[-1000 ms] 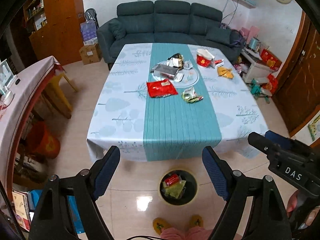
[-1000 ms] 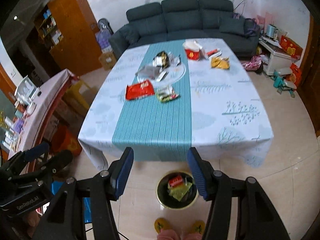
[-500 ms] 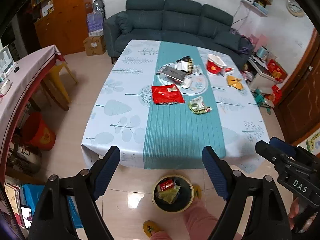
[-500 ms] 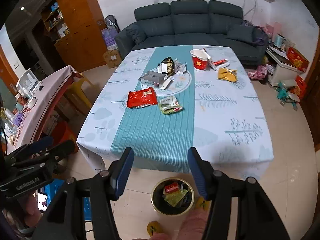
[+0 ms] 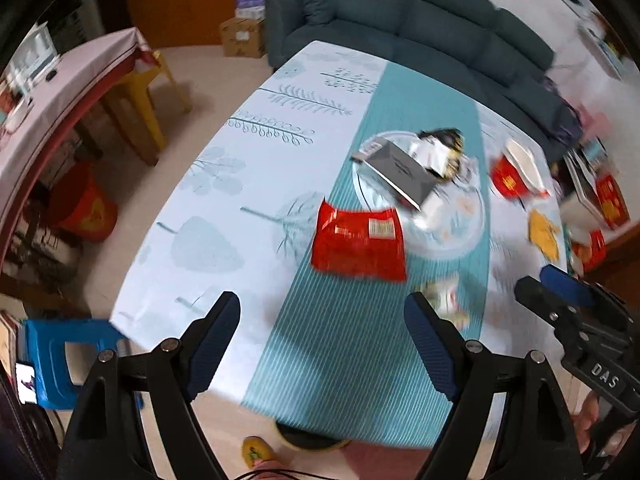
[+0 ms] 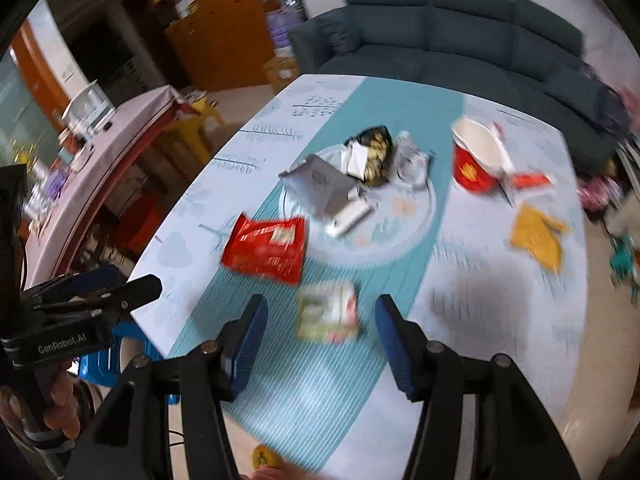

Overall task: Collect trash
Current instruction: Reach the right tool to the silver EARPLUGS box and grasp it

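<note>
Trash lies on the clothed table (image 5: 224, 216): a red snack bag (image 5: 358, 244) (image 6: 266, 248), a green-white wrapper (image 6: 328, 316) (image 5: 446, 300), a grey box (image 5: 400, 172) (image 6: 320, 188) with crumpled packets on a round glass plate (image 6: 408, 224), a red paper cup (image 6: 476, 160) (image 5: 514, 172) and a yellow wrapper (image 6: 538, 236) (image 5: 542, 234). My left gripper (image 5: 322, 320) is open and empty above the table's near edge, short of the red bag. My right gripper (image 6: 318, 322) is open and empty, its fingers on either side of the green-white wrapper in view, above it.
The rim of the floor bin (image 5: 310, 442) peeks from under the table's near edge. A dark sofa (image 5: 420, 20) stands behind the table. A side table (image 5: 68, 76), yellow chair (image 5: 136, 100), red bucket (image 5: 86, 206) and blue stool (image 5: 60, 354) are to the left.
Both grippers have moved forward and down over the table, toward the trash. The bin has dropped almost out of view. Both stay open.
</note>
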`<state>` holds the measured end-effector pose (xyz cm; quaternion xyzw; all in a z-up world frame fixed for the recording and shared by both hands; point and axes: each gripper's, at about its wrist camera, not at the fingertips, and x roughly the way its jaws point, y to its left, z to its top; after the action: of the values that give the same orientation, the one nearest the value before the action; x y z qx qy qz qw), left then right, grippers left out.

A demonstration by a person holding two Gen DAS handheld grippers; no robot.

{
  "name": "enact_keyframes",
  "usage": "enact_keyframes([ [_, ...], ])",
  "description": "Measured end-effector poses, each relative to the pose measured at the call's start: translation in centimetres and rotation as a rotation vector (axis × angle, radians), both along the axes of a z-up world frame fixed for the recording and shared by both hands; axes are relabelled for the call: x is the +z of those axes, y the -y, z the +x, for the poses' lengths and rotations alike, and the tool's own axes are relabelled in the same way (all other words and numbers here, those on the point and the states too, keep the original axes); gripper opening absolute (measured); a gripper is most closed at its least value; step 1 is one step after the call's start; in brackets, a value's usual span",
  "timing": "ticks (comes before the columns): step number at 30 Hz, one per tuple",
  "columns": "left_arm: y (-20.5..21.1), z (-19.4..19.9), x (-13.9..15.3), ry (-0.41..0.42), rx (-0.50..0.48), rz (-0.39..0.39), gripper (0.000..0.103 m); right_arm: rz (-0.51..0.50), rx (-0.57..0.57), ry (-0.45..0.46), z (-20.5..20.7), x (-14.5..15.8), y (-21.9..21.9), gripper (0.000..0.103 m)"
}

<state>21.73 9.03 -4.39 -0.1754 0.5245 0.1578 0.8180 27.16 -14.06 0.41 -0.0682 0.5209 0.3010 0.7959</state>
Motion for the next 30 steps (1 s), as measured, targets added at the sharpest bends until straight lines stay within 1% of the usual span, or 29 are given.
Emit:
enact_keyframes([
  [2, -0.3, 1.7, -0.9, -0.014, 0.035, -0.017, 0.083, -0.003, 0.059, -0.024, 3.4, -1.2, -1.2, 0.056],
  [5, -0.7, 3.4, -2.3, -0.039, 0.077, -0.027, 0.083, -0.011, 0.15, -0.045, 6.9, -3.1, -3.3, 0.056],
  [11, -2.1, 4.8, -4.5, -0.066, 0.154, -0.042, 0.083, -0.017, 0.267, -0.052, 11.0, -6.0, -7.6, 0.056],
  [13, -2.6, 4.8, -4.9, -0.073, 0.183, -0.048, 0.083, -0.018, 0.294, -0.052, 11.9, -6.7, -8.7, 0.056],
  [19, -3.5, 3.8, -6.2, -0.09, 0.252, -0.076, 0.083, -0.071, 0.36, -0.066, 13.7, -9.3, -11.4, 0.057],
  [22, -3.5, 3.2, -6.6, -0.1, 0.261, -0.08, 0.083, -0.089, 0.398, -0.028, 13.8, -9.6, -12.4, 0.057],
  [25, -3.5, 2.9, -7.0, -0.109, 0.268, -0.086, 0.083, -0.117, 0.421, -0.003, 14.1, -9.8, -13.3, 0.06],
  [26, -3.4, 2.9, -7.0, -0.11, 0.269, -0.088, 0.083, -0.124, 0.428, 0.002, 14.3, -9.9, -13.7, 0.062],
  [30, -3.4, 2.9, -7.0, -0.11, 0.269, -0.088, 0.083, -0.168, 0.446, -0.013, 14.7, -10.5, -14.9, 0.064],
])
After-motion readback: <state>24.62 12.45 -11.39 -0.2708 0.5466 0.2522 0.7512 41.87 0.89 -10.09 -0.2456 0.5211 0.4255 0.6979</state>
